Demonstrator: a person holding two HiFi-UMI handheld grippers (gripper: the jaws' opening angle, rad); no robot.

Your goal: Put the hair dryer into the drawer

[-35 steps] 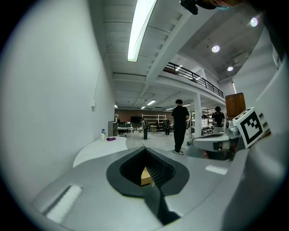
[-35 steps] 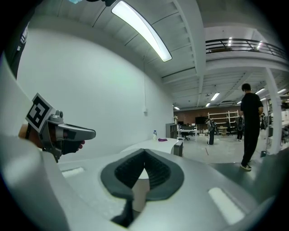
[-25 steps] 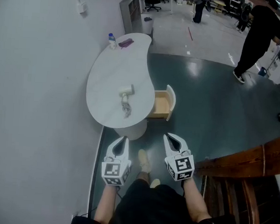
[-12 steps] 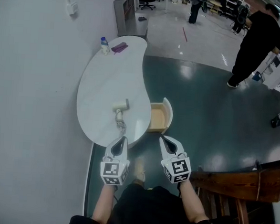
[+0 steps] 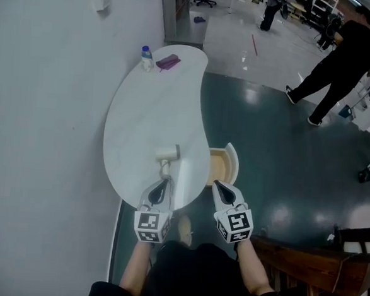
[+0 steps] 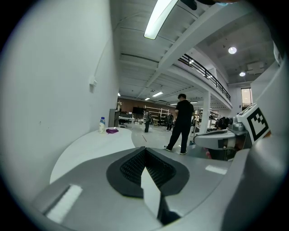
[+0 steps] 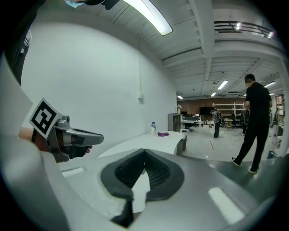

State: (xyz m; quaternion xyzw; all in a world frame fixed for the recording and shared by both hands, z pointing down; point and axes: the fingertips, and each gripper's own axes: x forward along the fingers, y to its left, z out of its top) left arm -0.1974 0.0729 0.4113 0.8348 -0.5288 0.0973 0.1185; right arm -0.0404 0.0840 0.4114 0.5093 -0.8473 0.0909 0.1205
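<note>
- While both grippers hang at the near edge of the white table (image 5: 143,109), the left gripper (image 5: 161,187) has its fingers pressed together on nothing, and so has the right gripper (image 5: 221,190).
- The hair dryer (image 5: 168,153) lies on the tabletop just ahead of the left fingertips, with its cord (image 5: 165,170) trailing back toward them.
- The open drawer (image 5: 225,166) juts from the table's right edge, just ahead of the right fingertips.
- Left of the left fingers, the table runs close along the wall (image 5: 40,134).
- Right of the right fingers lies open green floor (image 5: 279,157), with wooden furniture (image 5: 303,260) behind them.
- Only the head view shows the dryer and drawer; in both gripper views the jaws cover them.
- The gripper views show the table's far end with a bottle (image 6: 102,125) and a purple item (image 6: 112,131), a person in black (image 6: 183,122) standing beyond, and each other's gripper alongside.
</note>
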